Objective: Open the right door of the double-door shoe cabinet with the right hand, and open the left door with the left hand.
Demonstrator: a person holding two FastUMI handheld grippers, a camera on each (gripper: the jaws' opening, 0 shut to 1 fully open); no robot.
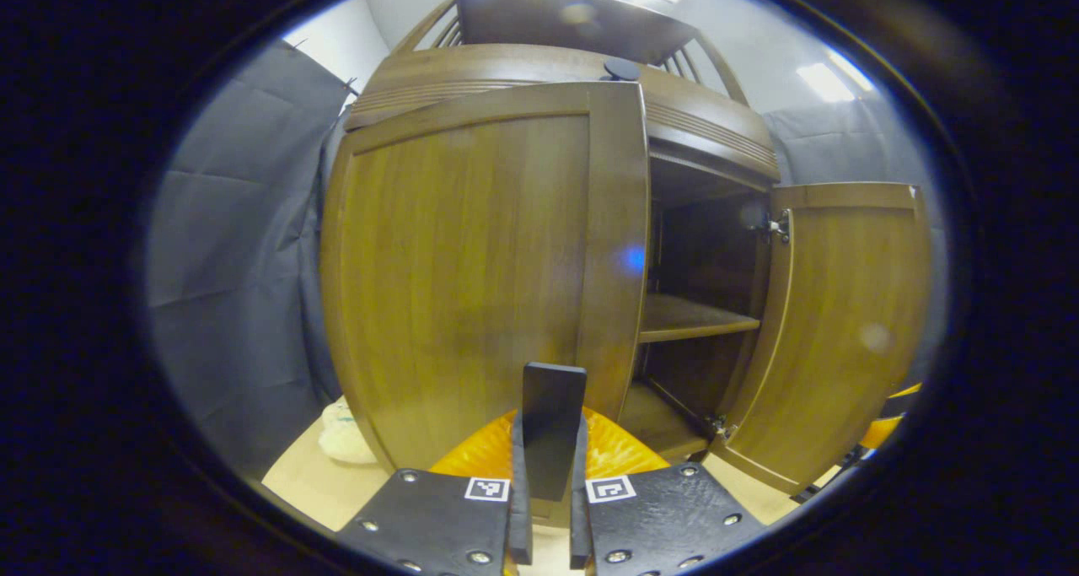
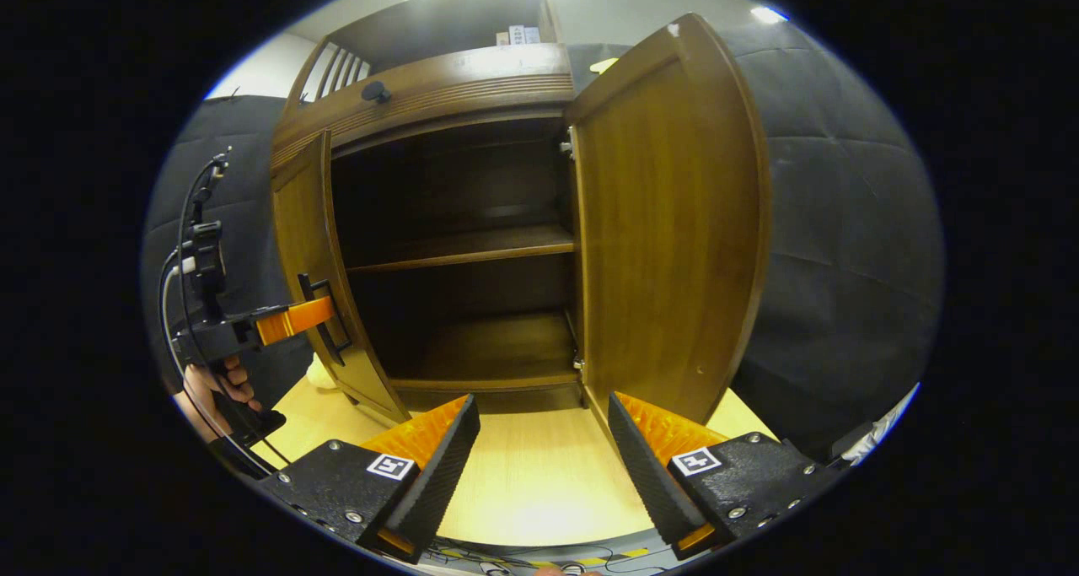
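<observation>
Left tool (image 1: 550,475), pinched on the left door's handle (image 1: 552,420), should pull steadily outward along the hinge arc without twisting, while the right tool (image 2: 544,462) hangs spread before the wide-open right door (image 2: 666,222).

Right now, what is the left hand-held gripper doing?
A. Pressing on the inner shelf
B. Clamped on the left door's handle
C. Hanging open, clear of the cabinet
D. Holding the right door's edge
B: in the left gripper view the left hand-held gripper has both fingers closed on the dark handle of the left door; the right gripper view shows the same grip.
</observation>
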